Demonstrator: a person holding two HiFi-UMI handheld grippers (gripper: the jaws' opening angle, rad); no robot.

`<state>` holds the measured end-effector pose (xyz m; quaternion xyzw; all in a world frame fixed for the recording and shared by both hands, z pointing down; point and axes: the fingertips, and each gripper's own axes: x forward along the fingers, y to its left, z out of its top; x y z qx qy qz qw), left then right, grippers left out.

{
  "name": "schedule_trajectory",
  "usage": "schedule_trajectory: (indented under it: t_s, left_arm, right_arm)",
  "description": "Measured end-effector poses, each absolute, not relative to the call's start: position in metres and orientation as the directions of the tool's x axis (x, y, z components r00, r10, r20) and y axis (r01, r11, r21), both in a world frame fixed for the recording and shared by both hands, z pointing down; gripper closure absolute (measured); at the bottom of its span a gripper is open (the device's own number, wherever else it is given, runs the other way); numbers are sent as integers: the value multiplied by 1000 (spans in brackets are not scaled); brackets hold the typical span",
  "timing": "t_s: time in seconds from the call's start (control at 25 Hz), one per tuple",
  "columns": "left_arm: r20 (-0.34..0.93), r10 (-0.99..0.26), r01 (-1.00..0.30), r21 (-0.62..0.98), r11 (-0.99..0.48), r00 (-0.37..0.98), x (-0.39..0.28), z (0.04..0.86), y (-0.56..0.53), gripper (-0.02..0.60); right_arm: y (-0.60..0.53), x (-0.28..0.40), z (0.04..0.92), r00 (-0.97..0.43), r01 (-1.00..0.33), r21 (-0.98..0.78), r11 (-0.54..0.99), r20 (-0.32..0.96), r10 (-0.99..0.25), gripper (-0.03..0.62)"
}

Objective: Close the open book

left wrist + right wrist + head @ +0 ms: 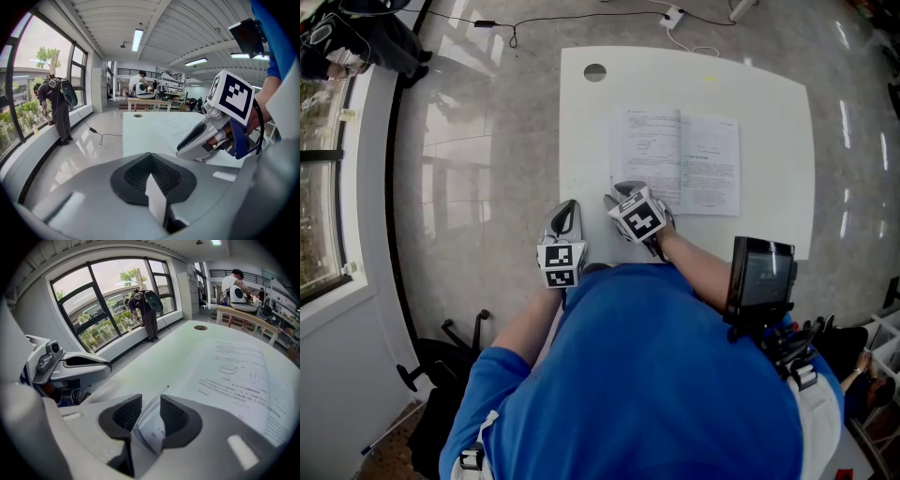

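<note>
The open book [675, 159] lies flat on the white table [591, 122], its printed pages facing up. My right gripper [619, 192] sits at the book's near left corner. In the right gripper view the book [234, 371] stretches away, and a curled page corner [152, 430] stands in the gap between the pads of my right gripper [151, 411], which are apart. My left gripper [566, 214] hovers by the table's near left edge, away from the book. In its own view the left gripper [151, 164] has its black pads together with nothing held, and the right gripper [206, 136] shows to its right.
A round cable hole [594, 71] marks the table's far left corner. Cables and a plug [516, 28] lie on the shiny floor beyond. A person with a backpack [56, 108] stands at the window on the left. A small screen [761, 277] hangs at my chest.
</note>
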<state>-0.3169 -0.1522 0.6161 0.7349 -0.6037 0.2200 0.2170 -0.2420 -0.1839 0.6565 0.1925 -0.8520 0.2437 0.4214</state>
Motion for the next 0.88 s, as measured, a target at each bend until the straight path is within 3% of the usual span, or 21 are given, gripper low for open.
schedule_trajectory:
  t_s: [0.2, 0.48, 0.88]
  left_arm:
    - [578, -797, -982, 55, -179, 177, -314, 615, -151, 575]
    - [569, -803, -982, 45, -185, 177, -311, 612, -150, 575]
    - [547, -814, -978, 34, -208, 192, -306, 597, -147, 575]
  right_arm:
    - [-176, -242, 661, -573, -524, -276, 806, 814, -95, 433]
    - [-175, -238, 659, -605, -534, -329, 779, 792, -81, 431]
    - [-184, -232, 625, -675, -572, -359, 737, 716, -175, 431]
